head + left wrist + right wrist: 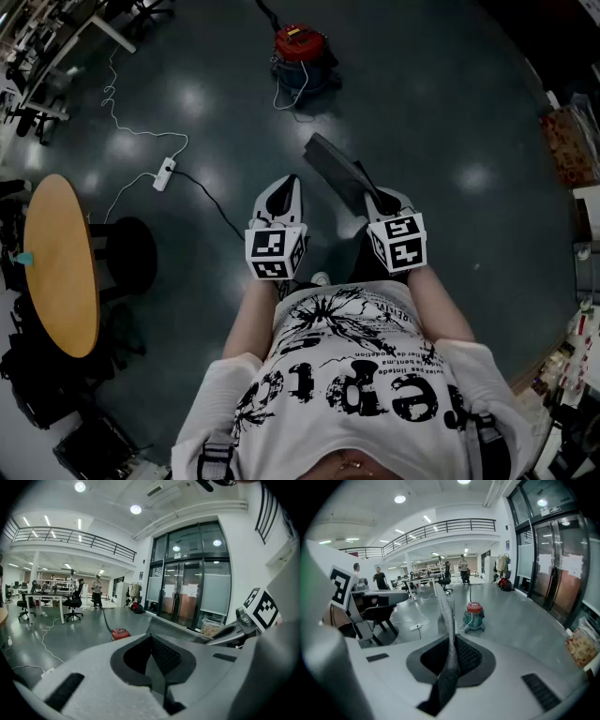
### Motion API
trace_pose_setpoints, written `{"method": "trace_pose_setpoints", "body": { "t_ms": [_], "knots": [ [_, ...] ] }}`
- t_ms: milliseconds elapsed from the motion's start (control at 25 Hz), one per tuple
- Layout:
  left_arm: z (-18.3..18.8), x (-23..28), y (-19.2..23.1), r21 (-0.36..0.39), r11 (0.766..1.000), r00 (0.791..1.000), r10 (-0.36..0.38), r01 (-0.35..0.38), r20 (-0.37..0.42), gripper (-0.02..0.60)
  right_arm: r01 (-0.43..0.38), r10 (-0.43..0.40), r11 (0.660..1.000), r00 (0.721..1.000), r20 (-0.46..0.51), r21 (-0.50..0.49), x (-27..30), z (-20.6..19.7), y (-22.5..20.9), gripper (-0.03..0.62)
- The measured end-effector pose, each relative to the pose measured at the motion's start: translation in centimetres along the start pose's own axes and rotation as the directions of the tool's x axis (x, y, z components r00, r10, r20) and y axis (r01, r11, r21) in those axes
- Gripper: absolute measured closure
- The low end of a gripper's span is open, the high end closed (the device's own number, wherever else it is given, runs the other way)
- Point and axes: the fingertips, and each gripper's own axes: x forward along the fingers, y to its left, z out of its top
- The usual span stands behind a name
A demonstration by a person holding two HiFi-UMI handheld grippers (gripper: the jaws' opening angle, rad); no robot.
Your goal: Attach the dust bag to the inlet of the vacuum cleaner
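The vacuum cleaner point(300, 52), red on top with a teal body, stands on the grey floor well ahead of me; it also shows in both gripper views point(120, 633) point(474, 616). My right gripper point(372, 194) point(450, 660) is shut on the flat grey dust bag point(333, 169), which sticks forward and left from its jaws. In the right gripper view the dust bag point(448, 620) stands edge-on between the pads. My left gripper point(286, 183) point(159, 656) is shut with nothing in it, just left of the bag point(176, 632).
A white power strip point(165, 173) with its cables lies on the floor to the left. A round wooden table point(61, 262) and a dark chair stand at the left. Boxes point(567, 145) line the right wall. Glass doors point(187, 592) and distant desks with people are beyond.
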Motion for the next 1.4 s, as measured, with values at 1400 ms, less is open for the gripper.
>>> {"method": "trace_pose_setpoints", "body": {
  "t_ms": [1400],
  "knots": [
    [12.1, 48.5, 14.9, -0.100, 0.984, 0.989, 0.146, -0.146, -0.004, 0.578, -0.327, 0.262, 0.898, 0.935, -0.239, -0.295, 35.2, 26.1, -32.9, 0.569]
  ]
}}
